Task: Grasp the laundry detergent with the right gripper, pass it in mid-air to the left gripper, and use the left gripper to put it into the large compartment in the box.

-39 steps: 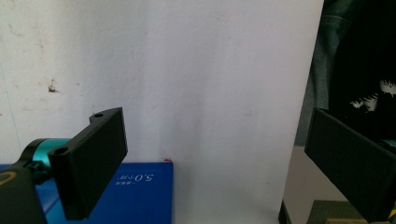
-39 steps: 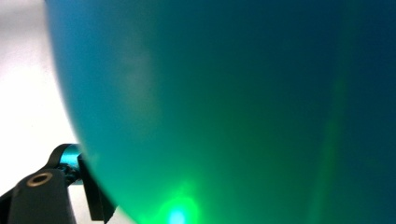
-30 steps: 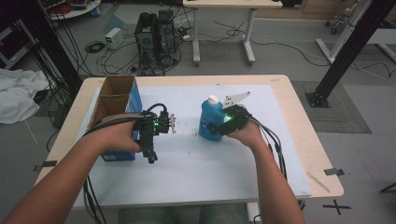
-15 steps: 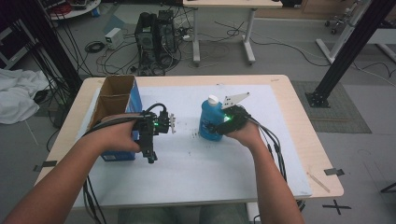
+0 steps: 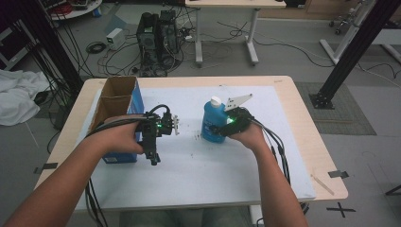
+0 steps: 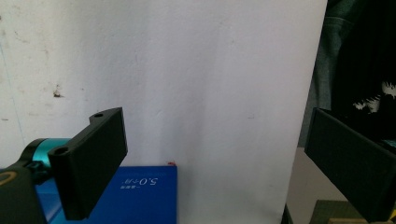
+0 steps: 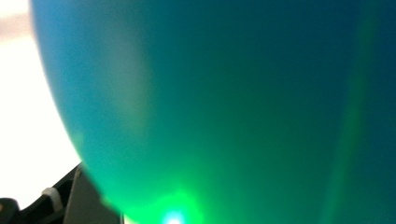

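Observation:
A blue bottle with a white cap stands upright on the white mat, right of centre. My right gripper reaches in from the bottle's right side. Its jaws have just been closing with the bottle between them. In the right gripper view the bottle sits very close, lit green, with one finger against its lower left edge. My left gripper hangs beside an open box with blue sides. It is open with nothing between its jaws, over bare mat.
The box stands along the mat's left edge. Small dark specks dot the mat between the grippers. Cables trail from both grippers toward the table's near edge. Beyond the table are a computer tower, floor cables and another desk.

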Motion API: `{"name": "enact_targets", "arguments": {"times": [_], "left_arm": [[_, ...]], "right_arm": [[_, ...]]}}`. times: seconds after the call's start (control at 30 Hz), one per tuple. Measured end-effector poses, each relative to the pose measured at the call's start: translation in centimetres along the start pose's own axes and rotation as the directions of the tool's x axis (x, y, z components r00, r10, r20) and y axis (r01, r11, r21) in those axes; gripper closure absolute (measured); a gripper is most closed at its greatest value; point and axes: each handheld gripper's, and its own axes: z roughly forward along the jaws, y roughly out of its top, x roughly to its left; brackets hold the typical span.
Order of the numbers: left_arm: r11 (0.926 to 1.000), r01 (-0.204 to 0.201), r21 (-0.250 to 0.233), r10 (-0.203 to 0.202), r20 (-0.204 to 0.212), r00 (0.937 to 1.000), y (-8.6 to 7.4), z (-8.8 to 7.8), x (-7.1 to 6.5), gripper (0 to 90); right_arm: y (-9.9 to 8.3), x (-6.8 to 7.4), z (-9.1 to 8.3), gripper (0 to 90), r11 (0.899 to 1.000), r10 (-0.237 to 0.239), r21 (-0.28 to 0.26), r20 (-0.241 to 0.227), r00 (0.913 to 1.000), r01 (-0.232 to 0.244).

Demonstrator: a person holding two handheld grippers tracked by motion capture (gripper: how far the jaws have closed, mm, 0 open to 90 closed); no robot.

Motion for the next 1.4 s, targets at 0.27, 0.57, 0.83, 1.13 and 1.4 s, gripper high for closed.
{"name": "enact_targets", "arguments": {"times": [0.27,0.57,0.83,1.13,1.4], "left_arm": [[0.9999,0.012,-0.007,-0.012,0.001,0.9999,0.0,0.1,0.1,5.7],[1.0,0.004,-0.008,-0.004,-0.004,1.0,0.1,0.2,0.1,5.7],[0.9999,0.008,-0.007,-0.008,0.0,1.0,0.2,-0.2,0.0,5.7],[1.0,0.004,0.003,-0.004,-0.026,0.9996,0.8,-1.4,0.4,5.7],[0.9999,-0.014,-0.007,0.014,-0.035,0.9993,1.7,-3.2,0.6,5.7]], "right_arm": [[0.0,0.0,0.2,41.6,1.0,-0.005,-0.013,-0.019,0.9998,0.005],[-0.1,-0.2,0.1,45.2,1.0,0.01,-0.023,-0.028,0.9996,-0.011],[0.1,0.0,-0.2,46.2,1.0,0.009,-0.02,-0.029,0.9995,-0.009],[1.9,1.2,-3.1,46.0,0.997,-0.07,-0.032,-0.031,0.9971,0.069],[3.4,3.3,-5.3,46.0,0.99,-0.138,-0.019,-0.076,0.9875,0.137]]}}
